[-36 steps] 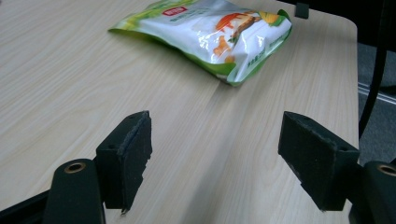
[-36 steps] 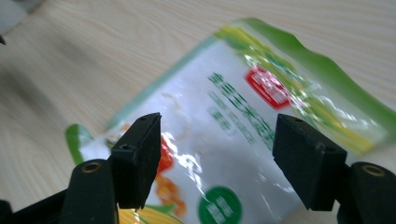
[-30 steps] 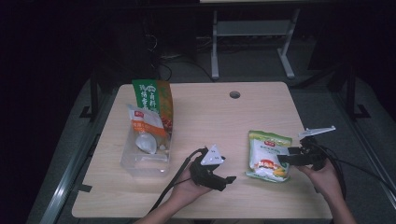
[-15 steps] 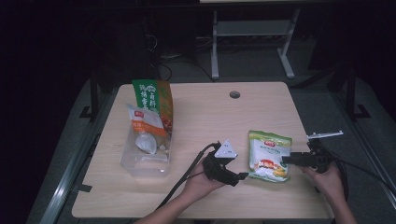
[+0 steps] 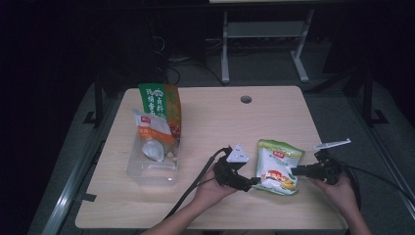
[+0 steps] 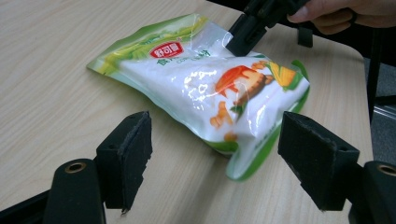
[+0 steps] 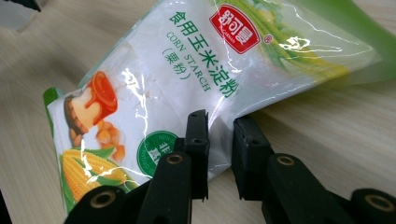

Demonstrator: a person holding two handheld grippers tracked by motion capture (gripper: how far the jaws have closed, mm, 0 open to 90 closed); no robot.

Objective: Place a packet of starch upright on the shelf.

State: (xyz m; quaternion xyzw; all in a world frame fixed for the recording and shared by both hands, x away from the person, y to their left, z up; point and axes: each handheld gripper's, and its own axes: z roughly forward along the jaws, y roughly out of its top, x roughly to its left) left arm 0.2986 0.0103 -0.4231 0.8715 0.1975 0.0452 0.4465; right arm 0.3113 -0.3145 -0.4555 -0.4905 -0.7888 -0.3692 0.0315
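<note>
Here the right gripper (image 7: pixel 219 140) has its jaws on the edge of the bag (image 7: pixel 187 84): they have just been closing, and its own view shows the thin film edge caught between the two black pads, with a narrow gap left around it. From the high view, the right hand (image 5: pixel 337 188) comes in from the lower right, and its gripper (image 5: pixel 296 170) lies nearly level and points leftward at the bag's right edge.

The left gripper (image 6: pixel 215 154) is released, with its jaws spread wide on either side of the bag's lower corner and touching nothing. In the high view the left hand (image 5: pixel 210 188) holds that gripper (image 5: pixel 252 182) low over the table (image 5: pixel 215 117), aimed right at the bag's lower left corner.

The bag reads "CORN STARCH" in green, under green Chinese characters, and has a red oval logo near the top. It is a glossy white pouch with green borders, and has pictures of corn cobs, kernels and a red jelly-like pudding. It lies flat on the table's near right part, between the two grippers.

Well apart at the left stands a clear bin (image 5: pixel 149 169) holding two more packets.
</note>
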